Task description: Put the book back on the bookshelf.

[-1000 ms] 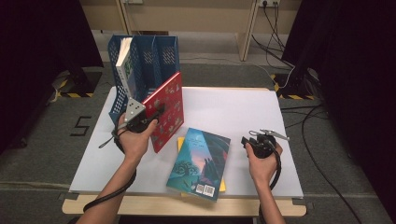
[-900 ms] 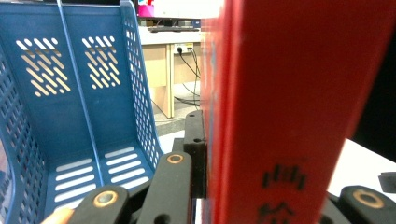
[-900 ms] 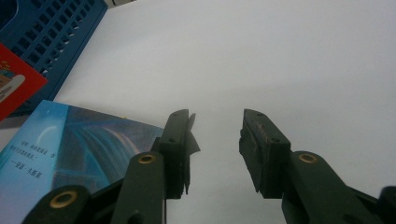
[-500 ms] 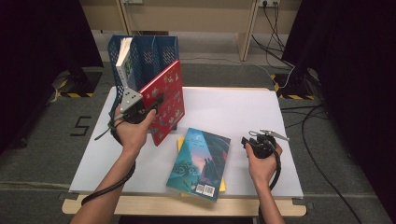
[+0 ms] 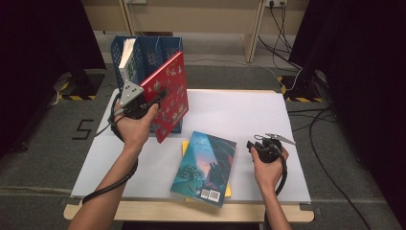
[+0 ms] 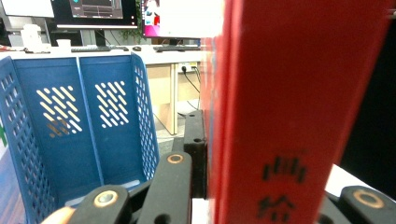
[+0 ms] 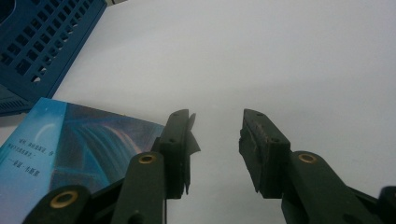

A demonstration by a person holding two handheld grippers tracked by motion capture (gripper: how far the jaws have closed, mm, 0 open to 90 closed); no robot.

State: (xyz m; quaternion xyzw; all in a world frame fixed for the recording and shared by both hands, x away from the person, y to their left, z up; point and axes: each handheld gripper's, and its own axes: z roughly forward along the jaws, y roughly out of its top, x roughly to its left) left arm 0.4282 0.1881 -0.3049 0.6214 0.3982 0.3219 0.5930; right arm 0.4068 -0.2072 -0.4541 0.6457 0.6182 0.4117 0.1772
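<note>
Nearest the person, the right gripper (image 5: 261,143) rests low over the white worktop (image 5: 239,110) with its jaws spread and nothing between them, just beside the blue-covered book (image 5: 205,167) that lies flat on a yellow one (image 5: 184,146). Farther in, the left gripper (image 5: 155,96) pinches the red book (image 5: 167,96) by its edge — the book is held upright and tilted, its long axis running up and away toward the blue file rack (image 5: 143,52) directly behind it. From the left gripper view the rack's open compartment (image 6: 84,116) lies ahead and to the left of the red spine (image 6: 280,116), so the coming move looks like a short shift over the rack's front wall and then down; the left hand is much the nearer. Compared with a second ago, the red book sits higher and closer to the rack's top — the right hand is unchanged.
</note>
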